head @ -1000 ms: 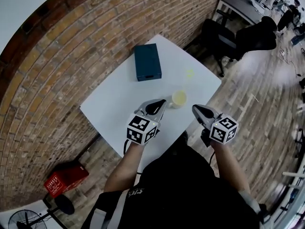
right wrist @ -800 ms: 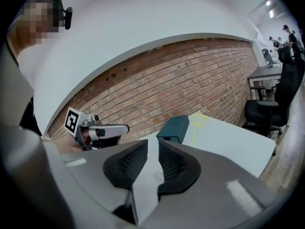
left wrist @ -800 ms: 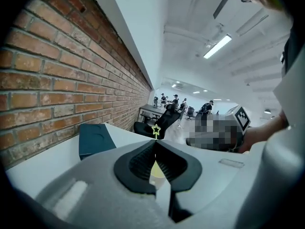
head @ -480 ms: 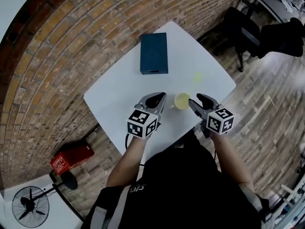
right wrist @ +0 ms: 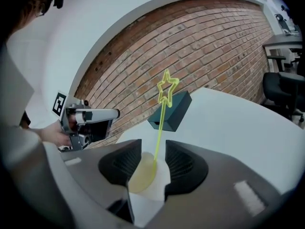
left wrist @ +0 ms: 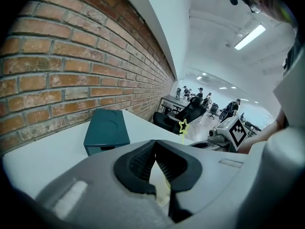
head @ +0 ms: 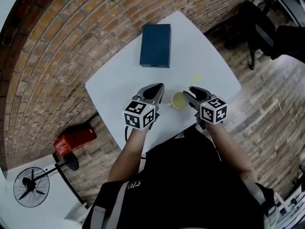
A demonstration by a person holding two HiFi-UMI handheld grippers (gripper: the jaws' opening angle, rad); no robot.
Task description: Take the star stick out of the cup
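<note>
A pale yellow cup [head: 178, 99] stands near the front edge of the white table [head: 119, 94]. A thin yellow-green star stick [head: 197, 78] rises from it. My right gripper [head: 189, 92] is at the cup's right side. In the right gripper view the cup [right wrist: 143, 175] and the stick [right wrist: 167, 90] show in the gap of that gripper [right wrist: 153, 161]. Its jaws have just been closing and stand apart, clear of the stick. My left gripper [head: 159, 90] lies just left of the cup. Its jaws [left wrist: 155, 163] leave only a narrow slit with a pale bit in it.
A dark teal box [head: 156, 45] lies at the table's far side. A brick wall runs along the left. On the floor are a red case [head: 74, 140] and a fan [head: 31, 187]. Black office chairs [head: 257, 23] stand beyond the table's right corner.
The right gripper has come in from the right to the cup's side, and its jaws have parted. The left gripper has stayed beside the cup's left edge.
</note>
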